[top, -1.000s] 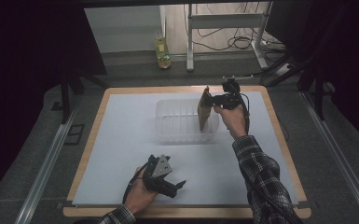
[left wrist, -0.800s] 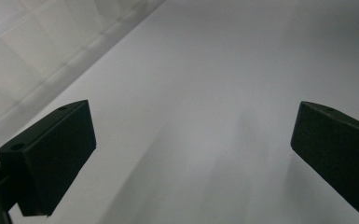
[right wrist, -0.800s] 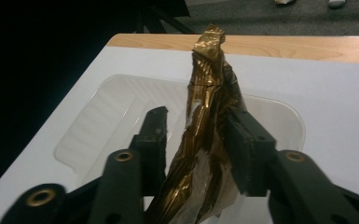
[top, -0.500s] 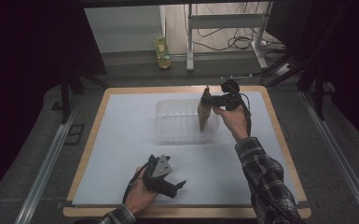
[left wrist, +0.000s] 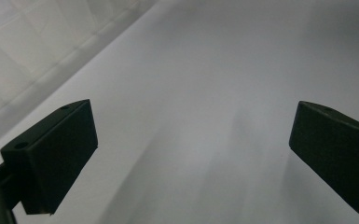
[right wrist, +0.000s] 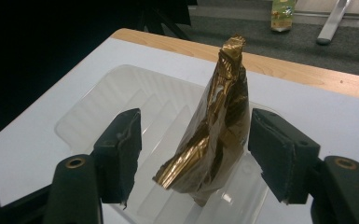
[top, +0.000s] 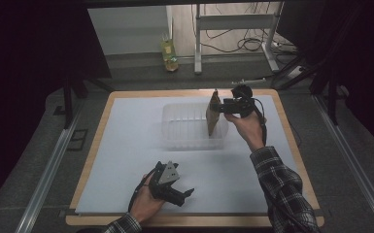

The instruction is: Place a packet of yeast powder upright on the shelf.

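Placing gold foil pouch (right wrist: 214,126) into clear tray (top: 184,127), frame centre. Your right gripper (right wrist: 193,156) jaws stand open around it; next, withdraw clear. Left gripper (top: 171,183) jaws open, idle.

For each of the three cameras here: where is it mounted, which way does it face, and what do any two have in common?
High view: above the person's side, facing forward and down on the table; both forearms, left gripper, right gripper.
Left gripper view: on the left gripper, looking along its spread fingers at the bare white table.
Right gripper view: on the right gripper, facing the gold bag over the clear tray.
Shared: high and right gripper views show bag and tray.
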### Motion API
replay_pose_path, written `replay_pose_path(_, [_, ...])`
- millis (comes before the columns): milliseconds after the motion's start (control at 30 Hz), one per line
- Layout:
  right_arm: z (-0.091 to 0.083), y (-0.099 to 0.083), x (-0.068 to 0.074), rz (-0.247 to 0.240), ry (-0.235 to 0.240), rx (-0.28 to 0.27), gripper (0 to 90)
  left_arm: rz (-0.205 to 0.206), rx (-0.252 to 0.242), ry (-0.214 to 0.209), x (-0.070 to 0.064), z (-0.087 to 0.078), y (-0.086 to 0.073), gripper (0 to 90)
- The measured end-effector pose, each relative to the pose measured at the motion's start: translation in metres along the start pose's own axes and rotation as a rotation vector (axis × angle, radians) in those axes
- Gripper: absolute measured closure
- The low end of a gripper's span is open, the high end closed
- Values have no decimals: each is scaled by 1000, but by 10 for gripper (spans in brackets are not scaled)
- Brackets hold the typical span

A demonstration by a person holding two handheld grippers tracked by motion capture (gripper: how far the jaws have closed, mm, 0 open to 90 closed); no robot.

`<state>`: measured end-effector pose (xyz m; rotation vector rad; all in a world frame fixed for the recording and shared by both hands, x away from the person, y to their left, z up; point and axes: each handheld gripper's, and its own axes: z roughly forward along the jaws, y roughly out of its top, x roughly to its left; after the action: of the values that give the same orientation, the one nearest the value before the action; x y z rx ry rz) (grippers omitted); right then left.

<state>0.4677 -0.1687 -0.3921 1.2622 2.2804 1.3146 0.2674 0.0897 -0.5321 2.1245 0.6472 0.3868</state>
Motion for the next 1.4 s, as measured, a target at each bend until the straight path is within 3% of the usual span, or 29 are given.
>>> replay_pose_path(500, [-15, -12, 8, -96, -7, 18, 312, -32, 1, -29, 2, -4, 4, 29])
replay_pose_path(1067, [-24, -28, 16, -143, -15, 14, 238, -16, 6, -11, 2, -1, 1, 23])
replay_pose_path(1400, [-29, -43, 23, -232, -17, 34, 206, -13, 7, -10, 2, -2, 1, 22])
